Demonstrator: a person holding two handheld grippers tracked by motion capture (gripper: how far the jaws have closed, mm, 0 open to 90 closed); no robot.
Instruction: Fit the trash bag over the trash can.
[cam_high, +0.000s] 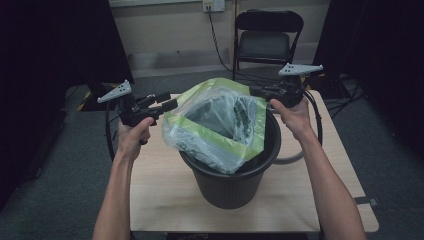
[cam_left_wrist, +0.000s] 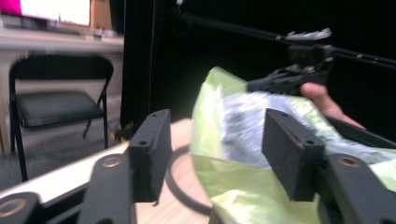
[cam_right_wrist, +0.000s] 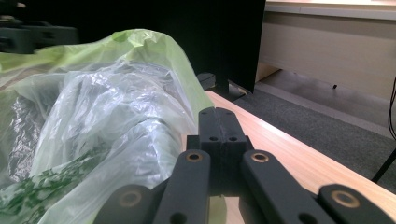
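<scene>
A black ribbed bin (cam_high: 235, 185) stands in the middle of the wooden table (cam_high: 165, 195). A clear plastic bag with a green band (cam_high: 220, 125) sits crumpled in its mouth and hangs over the left rim. My left gripper (cam_high: 167, 105) is open at the bag's left upper edge. In the left gripper view the green edge of the bag (cam_left_wrist: 243, 121) lies between the spread jaws of the left gripper (cam_left_wrist: 224, 154). My right gripper (cam_high: 255, 91) is at the bag's far right corner. There the right gripper (cam_right_wrist: 218, 126) is shut, pinching the edge of the bag (cam_right_wrist: 102, 107).
A black folding chair (cam_high: 267, 35) stands behind the table against the wall. Dark curtains hang on both sides. A black cable (cam_left_wrist: 180, 186) loops on the tabletop beside the bin. Bare table (cam_right_wrist: 280, 144) extends to the right of the bin.
</scene>
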